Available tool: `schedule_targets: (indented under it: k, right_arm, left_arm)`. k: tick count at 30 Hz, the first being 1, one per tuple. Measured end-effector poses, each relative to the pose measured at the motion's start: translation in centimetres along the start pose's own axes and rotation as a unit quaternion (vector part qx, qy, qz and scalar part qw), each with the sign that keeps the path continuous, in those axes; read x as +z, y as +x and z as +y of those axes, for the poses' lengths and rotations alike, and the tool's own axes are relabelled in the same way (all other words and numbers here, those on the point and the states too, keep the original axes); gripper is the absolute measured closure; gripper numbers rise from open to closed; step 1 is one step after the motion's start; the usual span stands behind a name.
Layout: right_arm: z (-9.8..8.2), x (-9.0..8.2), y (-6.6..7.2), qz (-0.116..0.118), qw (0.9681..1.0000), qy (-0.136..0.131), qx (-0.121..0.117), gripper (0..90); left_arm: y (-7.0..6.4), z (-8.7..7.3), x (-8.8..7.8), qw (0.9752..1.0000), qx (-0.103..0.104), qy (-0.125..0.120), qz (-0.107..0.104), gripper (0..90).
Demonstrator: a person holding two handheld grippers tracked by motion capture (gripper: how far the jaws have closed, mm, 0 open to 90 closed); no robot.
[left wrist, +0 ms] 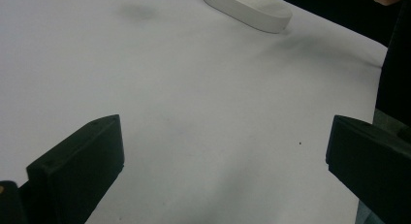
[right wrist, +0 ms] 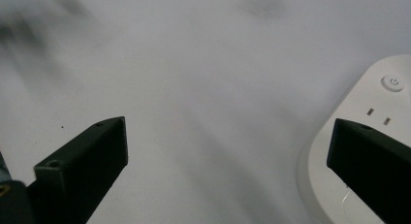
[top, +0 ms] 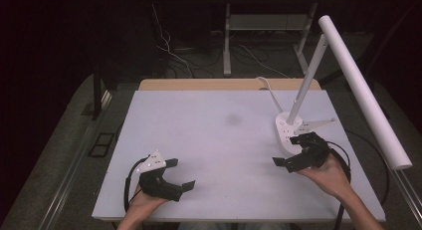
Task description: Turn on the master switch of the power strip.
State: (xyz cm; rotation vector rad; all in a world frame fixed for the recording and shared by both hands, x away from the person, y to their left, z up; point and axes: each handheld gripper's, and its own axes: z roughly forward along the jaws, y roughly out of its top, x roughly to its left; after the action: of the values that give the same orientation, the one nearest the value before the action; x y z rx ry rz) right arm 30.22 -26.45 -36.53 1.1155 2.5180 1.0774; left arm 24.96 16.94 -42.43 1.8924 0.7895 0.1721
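**Right gripper closing in on the lamp base**

The right gripper (top: 293,151) hovers with its jaws spread wide and nothing between them; one jaw sits over the near edge of the white lamp base (top: 287,134), the other over bare table. In the right gripper view the base (right wrist: 368,151) lies to the jaw's right side, its power button (right wrist: 391,82) ahead and beyond the right jaw tip, with two small marks just below it. The left gripper (top: 175,174) is released as well, jaws far apart over the white table (top: 209,140), well away from the lamp; in its own view the base (left wrist: 248,8) shows far ahead and to the right.

The work in hand looks like reaching the lamp's base, likely to press the button, though the blurred right gripper view makes the exact aim hard to confirm. To do it well, shift the gripper toward its right so one jaw tip comes over the button, and bring it down squarely, not at a slant, so the base does not slide. Keep the cable clear of the lamp's stem (top: 308,75), which leans up just beyond the gripper. The left gripper could steady the base's near side if it skids.
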Motion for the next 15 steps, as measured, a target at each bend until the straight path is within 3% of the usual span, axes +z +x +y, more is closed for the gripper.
schedule_targets:
  k: [9,15]
  right_arm:
    - [1.2,0.1,-0.7,-0.001,0.9999,0.010,0.006,0.6]
    - [2.1,0.4,-1.1,-0.004,0.9998,0.017,-0.002,0.6]
  left_arm:
    - [0.0,0.0,0.0,1.0000,-0.001,-0.001,0.001,0.0]
    - [0.0,0.0,0.0,1.0000,0.000,-0.001,0.001,0.0]
